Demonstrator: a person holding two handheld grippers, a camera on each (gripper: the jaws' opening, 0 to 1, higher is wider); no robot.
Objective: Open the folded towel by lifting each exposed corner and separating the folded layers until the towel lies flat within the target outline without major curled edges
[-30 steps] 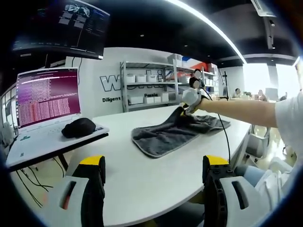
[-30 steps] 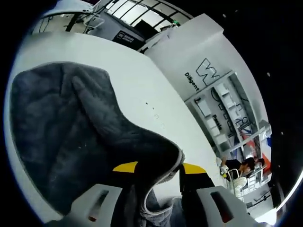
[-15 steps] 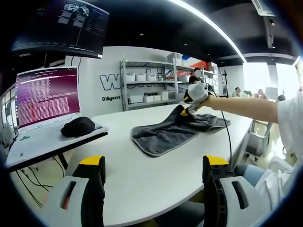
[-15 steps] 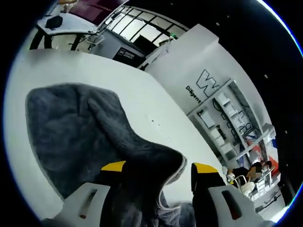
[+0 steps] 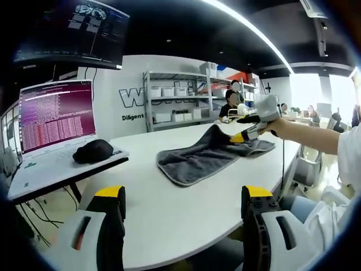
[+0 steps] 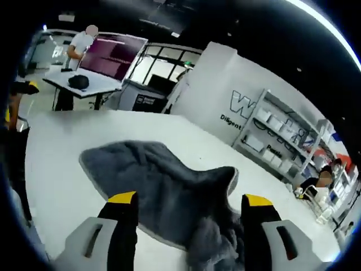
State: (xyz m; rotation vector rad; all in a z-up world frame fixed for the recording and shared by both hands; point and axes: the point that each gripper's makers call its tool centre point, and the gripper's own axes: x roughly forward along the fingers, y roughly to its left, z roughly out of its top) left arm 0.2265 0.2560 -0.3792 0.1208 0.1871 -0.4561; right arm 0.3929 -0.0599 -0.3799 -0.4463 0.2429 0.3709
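A dark grey towel [image 5: 206, 155] lies rumpled on the white table [image 5: 169, 214], still partly folded, with a raised peak near its far side and bunched folds at its right end. My left gripper [image 5: 183, 197] hovers open over the table's near edge, well short of the towel. A person's arm reaches in from the right with my right gripper [image 5: 251, 129], which hangs just above the towel's right end. In the right gripper view the towel [image 6: 163, 180] spreads beyond my right gripper [image 6: 190, 200], whose jaws stand wide apart and hold nothing.
A side table at the left carries an open laptop [image 5: 53, 116] and a black object [image 5: 94, 151]. White shelving [image 5: 180, 101] lines the back wall. A monitor [image 5: 73, 28] hangs overhead. People sit at the far right. The left gripper [image 6: 14, 107] pokes in at the left edge.
My right gripper has let go of the towel corner, opened and drawn back to the right. The lifted fold has dropped toward the table. My left gripper has stayed still.
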